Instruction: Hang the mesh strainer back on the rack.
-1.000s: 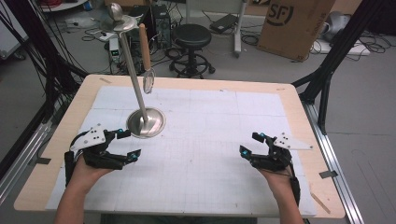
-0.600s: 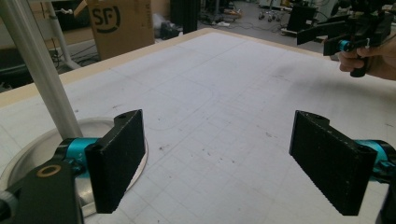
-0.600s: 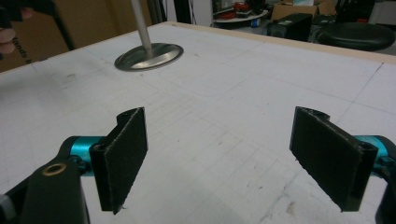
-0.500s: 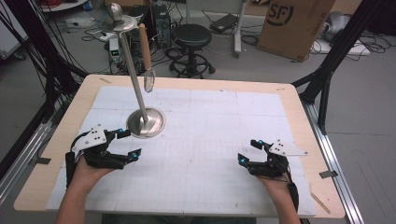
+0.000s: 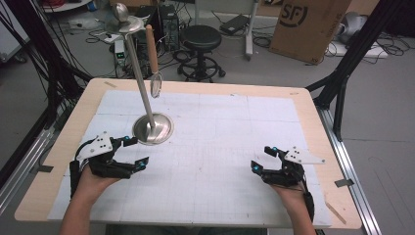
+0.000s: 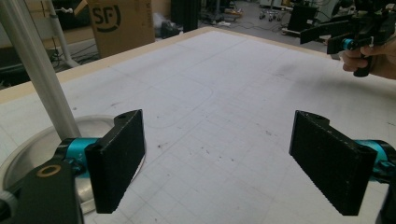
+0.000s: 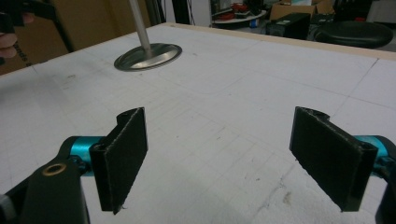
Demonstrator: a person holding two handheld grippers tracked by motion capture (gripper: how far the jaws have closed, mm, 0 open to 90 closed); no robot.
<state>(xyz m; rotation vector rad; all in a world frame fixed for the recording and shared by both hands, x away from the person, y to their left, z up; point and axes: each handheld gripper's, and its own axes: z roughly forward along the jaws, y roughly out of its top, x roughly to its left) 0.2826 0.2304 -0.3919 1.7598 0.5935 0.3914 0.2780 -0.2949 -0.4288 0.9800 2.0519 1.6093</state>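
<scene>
A metal stand has a round base point(image 5: 153, 128) on the white mat and a slanted pole point(image 5: 139, 78). From its top hangs a utensil with a wooden handle point(image 5: 152, 49) and a metal end. My left gripper point(image 5: 135, 152) rests open just in front of the base, with nothing between its pads point(image 6: 116, 163); the base point(image 6: 28, 149) lies right beside its one jaw. My right gripper point(image 5: 263, 158) stands open and empty at the near right of the table. The base point(image 7: 148, 56) shows far off in the right gripper view, beyond that gripper's pads point(image 7: 119, 158).
A white gridded mat point(image 5: 220, 142) covers the wooden table point(image 5: 313, 103). Behind the table are a black stool point(image 5: 200, 36), a cardboard box point(image 5: 308, 24), cables and black frame legs point(image 5: 342, 83). The right hand's gripper point(image 6: 357, 35) shows in the left gripper view.
My right gripper has drifted slightly toward the near edge of the table. The left gripper and the stand have kept still.
</scene>
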